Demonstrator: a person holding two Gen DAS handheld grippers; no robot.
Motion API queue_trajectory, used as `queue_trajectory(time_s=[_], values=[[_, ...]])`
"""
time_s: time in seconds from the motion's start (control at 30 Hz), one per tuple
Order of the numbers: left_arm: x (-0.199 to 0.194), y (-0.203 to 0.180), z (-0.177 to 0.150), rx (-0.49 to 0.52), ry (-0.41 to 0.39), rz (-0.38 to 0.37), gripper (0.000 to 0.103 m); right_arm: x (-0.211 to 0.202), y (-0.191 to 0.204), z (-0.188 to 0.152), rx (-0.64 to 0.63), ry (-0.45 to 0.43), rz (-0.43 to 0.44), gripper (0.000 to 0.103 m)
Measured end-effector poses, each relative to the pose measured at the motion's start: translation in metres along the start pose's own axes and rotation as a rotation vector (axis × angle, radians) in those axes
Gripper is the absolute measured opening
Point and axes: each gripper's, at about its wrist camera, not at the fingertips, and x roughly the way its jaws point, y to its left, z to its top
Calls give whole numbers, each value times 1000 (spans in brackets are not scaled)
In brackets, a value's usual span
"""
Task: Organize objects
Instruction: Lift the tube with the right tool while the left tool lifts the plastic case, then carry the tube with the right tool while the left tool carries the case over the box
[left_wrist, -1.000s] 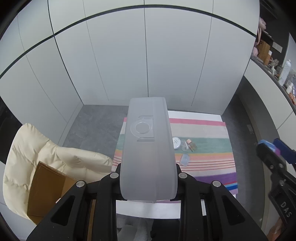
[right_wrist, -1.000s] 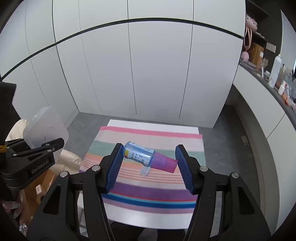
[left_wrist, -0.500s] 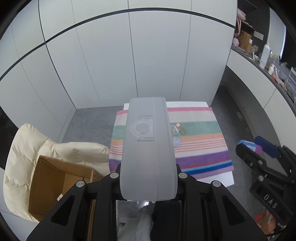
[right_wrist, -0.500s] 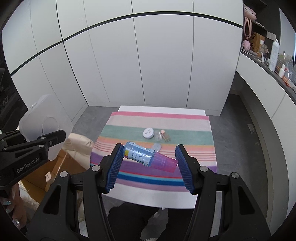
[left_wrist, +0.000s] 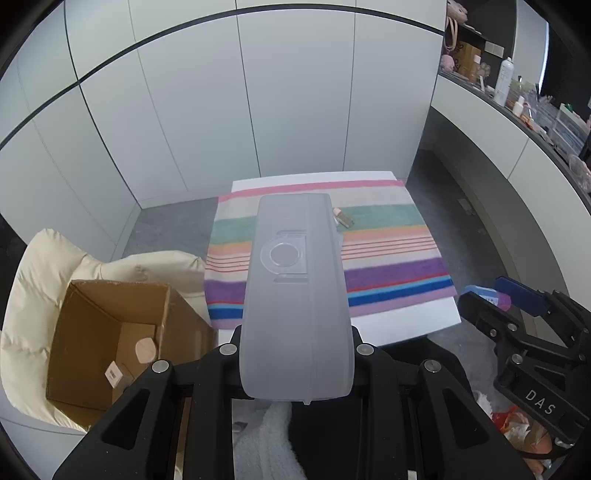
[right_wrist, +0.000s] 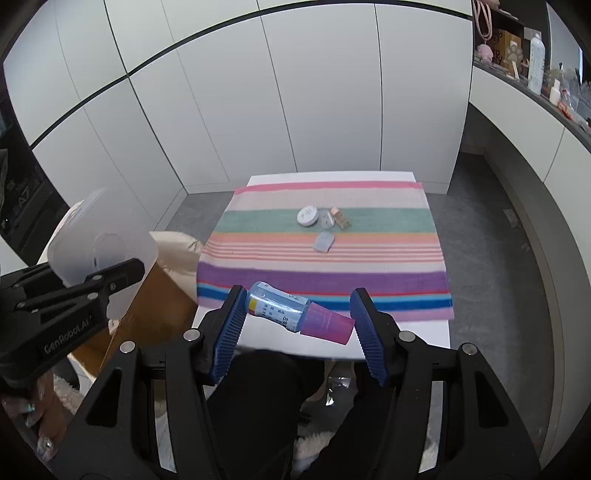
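While your left gripper (left_wrist: 295, 354) clamps frosted plastic case (left_wrist: 293, 295) tight, your right gripper (right_wrist: 297, 325) pinches blue bottle with pink cap (right_wrist: 295, 312) lengthwise, jaws about half apart; both hang short of striped cloth (right_wrist: 388, 273); white jar (right_wrist: 307, 216), small vials (right_wrist: 340, 218) lie on cloth; cardboard box (left_wrist: 110, 339) at left.

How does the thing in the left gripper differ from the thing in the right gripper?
The frosted plastic container is large, pale and translucent; the small bottle is blue-labelled with a purple cap.
The container sticks out lengthwise beyond the left gripper, hiding much of that camera's view; the bottle lies crosswise, slightly tilted, between the jaws of the right gripper.
Both are held off the striped cloth.
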Motion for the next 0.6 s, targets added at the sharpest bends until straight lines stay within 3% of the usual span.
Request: queue_trajectory(time_s=[0.23,0.6], values=[[-12,-7,-12,32,-18,-10,27,-13,-8,-16,11,13,-25,60],[-8,11,-18,-12,13,-5,27,-2,0,-15,1,37,-33,60]])
